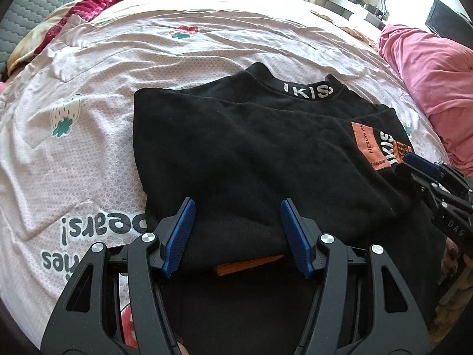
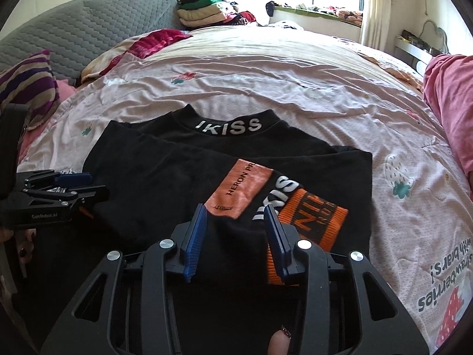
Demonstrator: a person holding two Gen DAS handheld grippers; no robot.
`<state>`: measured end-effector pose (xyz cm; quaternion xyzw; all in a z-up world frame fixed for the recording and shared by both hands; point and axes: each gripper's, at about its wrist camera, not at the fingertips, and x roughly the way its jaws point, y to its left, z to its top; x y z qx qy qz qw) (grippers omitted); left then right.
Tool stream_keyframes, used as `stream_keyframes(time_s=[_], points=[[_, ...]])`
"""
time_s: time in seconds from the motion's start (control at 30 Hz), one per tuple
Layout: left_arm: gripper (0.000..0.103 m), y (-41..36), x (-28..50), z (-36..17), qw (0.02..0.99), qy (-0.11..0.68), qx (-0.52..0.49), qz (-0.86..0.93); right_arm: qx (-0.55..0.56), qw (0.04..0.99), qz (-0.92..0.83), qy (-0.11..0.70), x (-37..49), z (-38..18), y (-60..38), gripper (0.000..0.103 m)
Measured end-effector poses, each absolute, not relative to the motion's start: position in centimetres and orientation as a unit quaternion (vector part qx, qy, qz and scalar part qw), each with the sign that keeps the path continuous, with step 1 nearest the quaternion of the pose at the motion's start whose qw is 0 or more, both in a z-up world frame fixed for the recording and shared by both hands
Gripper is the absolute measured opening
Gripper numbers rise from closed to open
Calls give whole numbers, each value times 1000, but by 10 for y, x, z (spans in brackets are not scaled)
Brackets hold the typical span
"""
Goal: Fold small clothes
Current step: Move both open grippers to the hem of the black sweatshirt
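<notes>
- Where the near hem of the folded black shirt [image 1: 236, 159] meets the left gripper [image 1: 238, 219], the gripper hangs released over the cloth, jaws apart with nothing pinched between them.
- At the shirt's right side, the right gripper [image 2: 233, 224] stands part open above the sleeve, its orange cuff [image 2: 313, 222] just beside the right finger; no cloth is gripped.
- Beyond both, the shirt lies flat on the pink bed cover [image 2: 266, 88], its collar [image 2: 229, 125] pointing away.
- Farther off, a pile of folded clothes [image 2: 204, 10] sits by the window.
</notes>
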<state>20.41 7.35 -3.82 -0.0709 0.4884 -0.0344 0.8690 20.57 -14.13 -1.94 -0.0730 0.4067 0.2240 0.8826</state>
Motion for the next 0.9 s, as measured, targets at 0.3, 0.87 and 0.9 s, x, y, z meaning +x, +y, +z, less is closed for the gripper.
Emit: stream_keyframes(time_s=[0.3, 0.87, 0.9], points=[[53, 73, 202, -38, 870, 487, -71, -34, -83, 864, 184, 461, 219, -48, -151, 48], [52, 75, 202, -35, 870, 486, -80, -35, -28, 863, 204, 461, 210, -29, -161, 61], [52, 75, 202, -35, 870, 485, -82, -36, -24, 864, 205, 459, 209, -26, -162, 67]])
